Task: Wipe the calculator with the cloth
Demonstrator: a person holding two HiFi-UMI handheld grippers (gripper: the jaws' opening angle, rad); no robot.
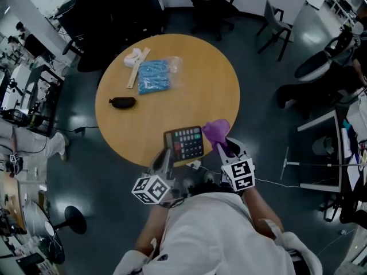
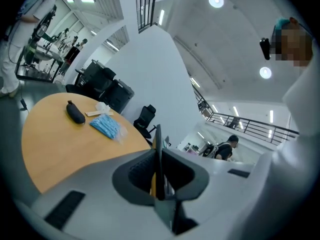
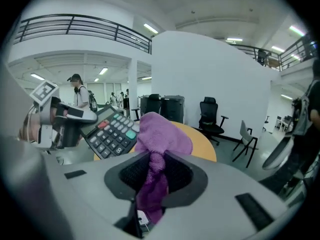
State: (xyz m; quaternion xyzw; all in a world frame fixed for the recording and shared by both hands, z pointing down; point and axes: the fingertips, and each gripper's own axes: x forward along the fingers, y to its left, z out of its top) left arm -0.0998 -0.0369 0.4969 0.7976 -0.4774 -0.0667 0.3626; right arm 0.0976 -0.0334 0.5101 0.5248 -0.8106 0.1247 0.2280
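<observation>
A dark calculator (image 1: 183,143) with coloured keys is held near the front edge of the round wooden table (image 1: 189,90). My left gripper (image 1: 166,154) is shut on its near left edge. In the left gripper view the calculator (image 2: 158,154) shows edge-on as a thin slab pinched between the jaws of the left gripper (image 2: 157,173). My right gripper (image 1: 225,146) is shut on a purple cloth (image 1: 217,130), bunched just right of the calculator. In the right gripper view the cloth (image 3: 160,136) billows out of the right gripper (image 3: 152,173), next to the tilted calculator (image 3: 112,130).
On the far left part of the table lie a blue packet (image 1: 153,76), a black pouch (image 1: 122,102) and a wooden ruler with a white item (image 1: 136,62). Office chairs (image 1: 275,24) stand beyond the table. A person's white-clad torso (image 1: 218,234) fills the bottom of the head view.
</observation>
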